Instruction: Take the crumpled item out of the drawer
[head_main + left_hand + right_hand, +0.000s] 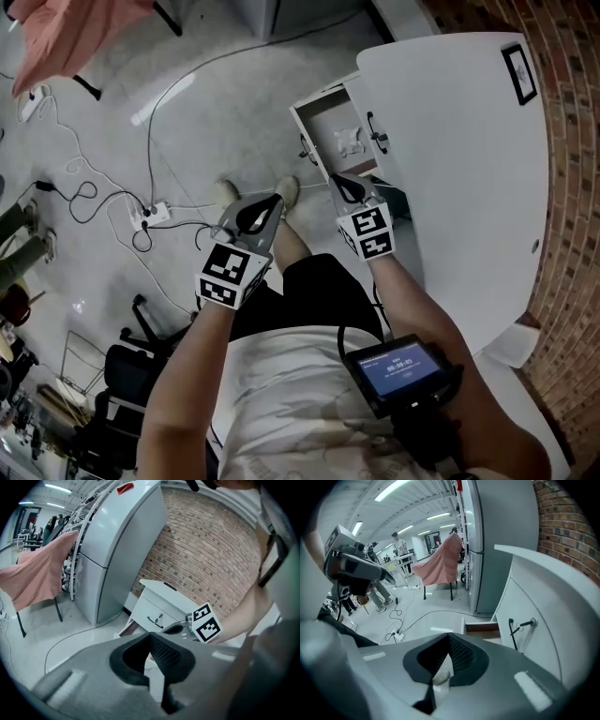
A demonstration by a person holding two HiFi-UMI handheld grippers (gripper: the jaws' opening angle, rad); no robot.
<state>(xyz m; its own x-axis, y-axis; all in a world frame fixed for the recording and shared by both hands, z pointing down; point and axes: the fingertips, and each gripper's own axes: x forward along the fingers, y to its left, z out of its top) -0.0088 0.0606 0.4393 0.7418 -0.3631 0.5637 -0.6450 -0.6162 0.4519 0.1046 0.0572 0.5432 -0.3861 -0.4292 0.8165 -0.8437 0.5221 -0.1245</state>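
Left jaws: my left gripper (pixel 150 634) has its jaws pressed together at the tips with nothing pinched. It hangs over the floor (pixel 187 112), off to the left of the drawer and apart from it.
Right jaws: my right gripper (pixel 449 634) is also closed tip to tip and empty. In the head view it sits close to the open drawer's near corner, outside it.
Crumpled item (pixel 350 141): pale, lying inside the drawer on the side nearest the cabinet. Neither of my 2 grippers touches it.
Drawer (pixel 305 124): pulled out from the low part of the white cabinet (pixel 459 141), its inside open to view.
Handle (pixel 377 131): 1 black handle on the closed cabinet front above the open drawer.
Floor clutter: a power strip (pixel 150 214) and cables (pixel 84 197), well to the left of my grippers.
Pink cloth (pixel 66 33): hanging far from the cabinet.
Brick wall (pixel 567 187): behind the cabinet.
Screen device (pixel 403 366): lit, near my right forearm.
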